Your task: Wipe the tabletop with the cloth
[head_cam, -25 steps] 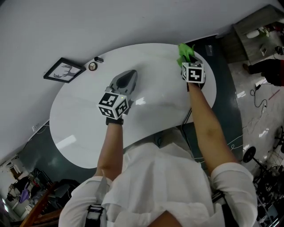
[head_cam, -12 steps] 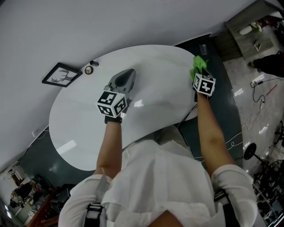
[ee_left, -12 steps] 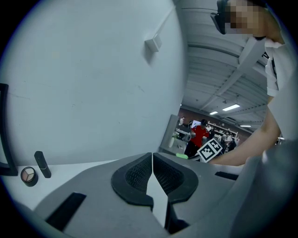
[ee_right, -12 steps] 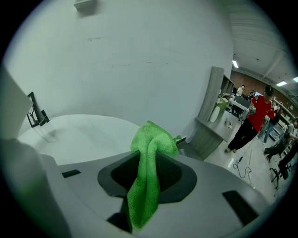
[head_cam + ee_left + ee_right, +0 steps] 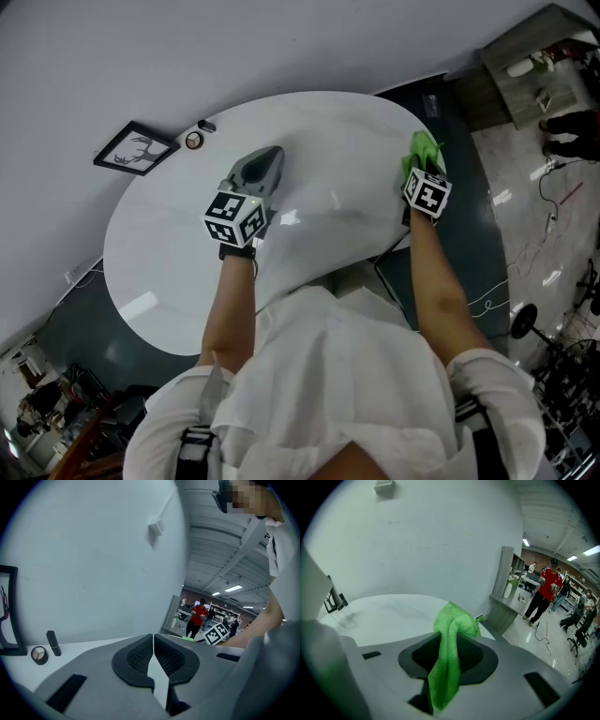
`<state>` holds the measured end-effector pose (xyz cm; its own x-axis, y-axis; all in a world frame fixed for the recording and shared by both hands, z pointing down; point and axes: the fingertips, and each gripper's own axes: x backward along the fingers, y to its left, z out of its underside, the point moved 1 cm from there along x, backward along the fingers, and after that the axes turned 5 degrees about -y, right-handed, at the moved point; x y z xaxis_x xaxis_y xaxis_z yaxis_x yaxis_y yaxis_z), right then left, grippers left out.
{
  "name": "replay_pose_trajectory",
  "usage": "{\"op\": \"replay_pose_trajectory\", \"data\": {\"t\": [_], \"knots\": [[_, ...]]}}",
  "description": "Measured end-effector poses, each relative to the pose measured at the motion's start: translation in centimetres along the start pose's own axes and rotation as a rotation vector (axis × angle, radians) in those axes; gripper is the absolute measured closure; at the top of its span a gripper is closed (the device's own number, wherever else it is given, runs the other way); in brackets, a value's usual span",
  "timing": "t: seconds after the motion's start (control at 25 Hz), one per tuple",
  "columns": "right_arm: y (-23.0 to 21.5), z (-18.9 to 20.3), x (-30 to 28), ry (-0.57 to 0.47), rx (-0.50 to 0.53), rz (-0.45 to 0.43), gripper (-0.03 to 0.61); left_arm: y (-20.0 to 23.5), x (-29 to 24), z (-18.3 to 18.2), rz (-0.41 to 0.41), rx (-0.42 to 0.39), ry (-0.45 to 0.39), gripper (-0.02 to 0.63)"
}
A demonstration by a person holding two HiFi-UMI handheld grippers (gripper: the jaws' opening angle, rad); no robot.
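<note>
A white oval tabletop (image 5: 187, 253) fills the middle of the head view. My right gripper (image 5: 421, 161) is at the table's right edge, shut on a green cloth (image 5: 421, 151). In the right gripper view the green cloth (image 5: 449, 648) hangs pinched between the jaws, its top bunched above them. My left gripper (image 5: 262, 172) rests over the middle of the table, shut with nothing in it. In the left gripper view its jaws meet at the tips (image 5: 153, 641).
At the table's far edge stand a black picture frame (image 5: 135, 147), a small round case (image 5: 193, 141) and a small dark tube (image 5: 207, 125). A grey wall runs behind the table. Dark floor (image 5: 469, 225) lies to the right, with a cabinet (image 5: 525, 66) and people beyond.
My right gripper has carried the green cloth from the table's far right part rightward and nearer, to the right edge. The left gripper has stayed where it was.
</note>
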<state>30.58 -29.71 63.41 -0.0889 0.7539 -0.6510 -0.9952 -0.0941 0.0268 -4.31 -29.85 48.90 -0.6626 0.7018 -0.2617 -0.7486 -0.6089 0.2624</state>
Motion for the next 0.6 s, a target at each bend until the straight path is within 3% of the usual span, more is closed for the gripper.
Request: {"op": "replay_pose_trajectory", "data": {"t": [0.6], "knots": [[13.1, 0.4, 1.7, -0.006, 0.095, -0.139, 0.485, 2.2, 5.7, 1.8, -0.056, 0.013, 0.035, 0.595]]}}
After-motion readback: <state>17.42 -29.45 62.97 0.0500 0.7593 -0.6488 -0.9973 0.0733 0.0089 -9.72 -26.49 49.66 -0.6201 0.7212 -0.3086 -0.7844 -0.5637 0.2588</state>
